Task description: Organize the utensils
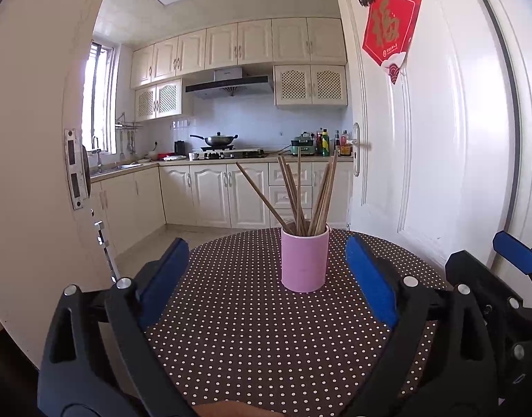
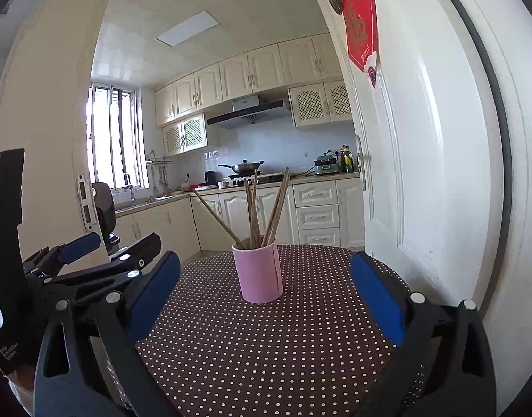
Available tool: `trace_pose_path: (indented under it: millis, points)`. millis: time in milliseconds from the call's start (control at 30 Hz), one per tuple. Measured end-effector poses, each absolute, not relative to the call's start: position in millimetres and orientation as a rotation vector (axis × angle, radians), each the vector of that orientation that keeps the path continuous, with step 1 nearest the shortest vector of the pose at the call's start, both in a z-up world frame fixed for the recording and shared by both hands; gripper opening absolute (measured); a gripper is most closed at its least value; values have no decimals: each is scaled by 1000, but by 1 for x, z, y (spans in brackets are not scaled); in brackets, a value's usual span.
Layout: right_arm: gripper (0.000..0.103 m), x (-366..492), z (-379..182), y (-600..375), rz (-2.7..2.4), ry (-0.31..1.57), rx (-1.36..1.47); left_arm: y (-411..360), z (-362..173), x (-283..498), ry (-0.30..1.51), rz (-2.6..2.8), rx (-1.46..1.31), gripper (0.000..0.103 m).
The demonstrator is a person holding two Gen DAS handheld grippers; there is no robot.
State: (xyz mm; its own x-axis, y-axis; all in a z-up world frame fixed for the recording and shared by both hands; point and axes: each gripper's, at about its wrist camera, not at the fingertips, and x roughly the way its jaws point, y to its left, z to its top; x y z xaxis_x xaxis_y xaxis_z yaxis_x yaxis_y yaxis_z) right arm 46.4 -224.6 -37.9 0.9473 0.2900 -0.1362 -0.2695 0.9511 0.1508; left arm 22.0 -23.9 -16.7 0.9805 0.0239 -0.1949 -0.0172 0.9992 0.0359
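Observation:
A pink cup (image 1: 305,260) stands upright on a round table covered by a brown cloth with white dots (image 1: 252,330). Several wooden chopsticks (image 1: 297,191) lean out of it. In the left wrist view my left gripper (image 1: 266,246) is open wide, its blue pads (image 1: 165,278) apart with only cloth between them. The cup sits just beyond the tips, toward the right finger. My right gripper (image 2: 266,260) is also open and holds nothing. In its view the same cup (image 2: 259,274) and chopsticks (image 2: 266,208) stand ahead, between the finger lines and past the tips. The left gripper's fingers (image 2: 82,243) show at the left edge.
A white door (image 1: 439,139) with a red paper decoration (image 1: 391,31) stands open close to the table's right edge. A door frame with a strike plate (image 1: 75,170) is on the left. Beyond the table lies a kitchen with cream cabinets (image 1: 210,194) and a stove.

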Motion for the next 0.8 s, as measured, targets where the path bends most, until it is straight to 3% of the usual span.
trace_pose_path:
  millis: [800]
  points:
    - [95,51,-39,-226,294,206,157,-23,-21,27,208,22,22,91]
